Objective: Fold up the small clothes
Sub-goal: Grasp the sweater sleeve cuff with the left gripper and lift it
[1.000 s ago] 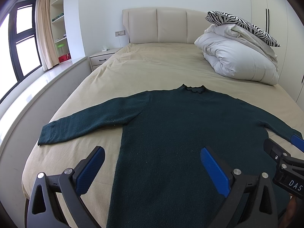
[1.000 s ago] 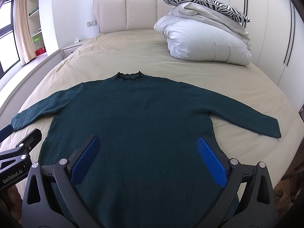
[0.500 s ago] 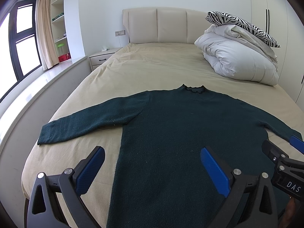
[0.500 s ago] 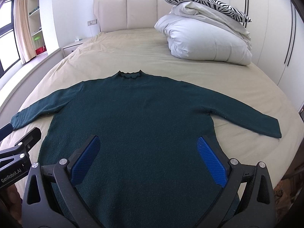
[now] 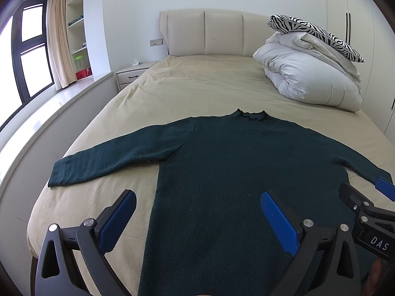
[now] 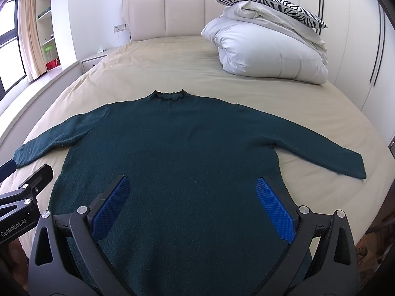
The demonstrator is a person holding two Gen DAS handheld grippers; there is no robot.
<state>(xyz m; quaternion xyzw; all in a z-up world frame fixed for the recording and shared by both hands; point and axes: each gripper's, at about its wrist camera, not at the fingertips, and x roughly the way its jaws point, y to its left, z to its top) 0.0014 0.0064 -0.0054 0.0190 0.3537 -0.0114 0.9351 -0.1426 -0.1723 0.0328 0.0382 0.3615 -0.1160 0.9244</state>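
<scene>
Dark green sweater (image 6: 182, 162) lies flat on the bed (image 6: 153, 56), front up, both sleeves spread wide, collar pointing away toward the headboard (image 6: 167, 14). Right gripper (image 6: 195, 204) hovers over the lower body of the sweater, its blue fingers (image 6: 274, 207) spread wide apart and released, nothing between them but knit fabric below. One sleeve runs out past the right-hand finger, its cuff resting on the beige sheet; the other sleeve stretches out beyond the left-hand finger. Left gripper (image 5: 197, 219) hangs over the sweater's left edge, fingers (image 5: 118, 219) also released and wide apart: the left-hand finger sits over bare sheet, the right-hand one over the sweater body, and the side seam runs between them. Ahead of both sets of fingers, well apart from the sweater, a folded white duvet (image 5: 308, 81) sits near the headboard with a zebra-striped pillow (image 5: 313, 34) on top. A nightstand (image 5: 133, 72) stands beside the bed, far off to the left.
</scene>
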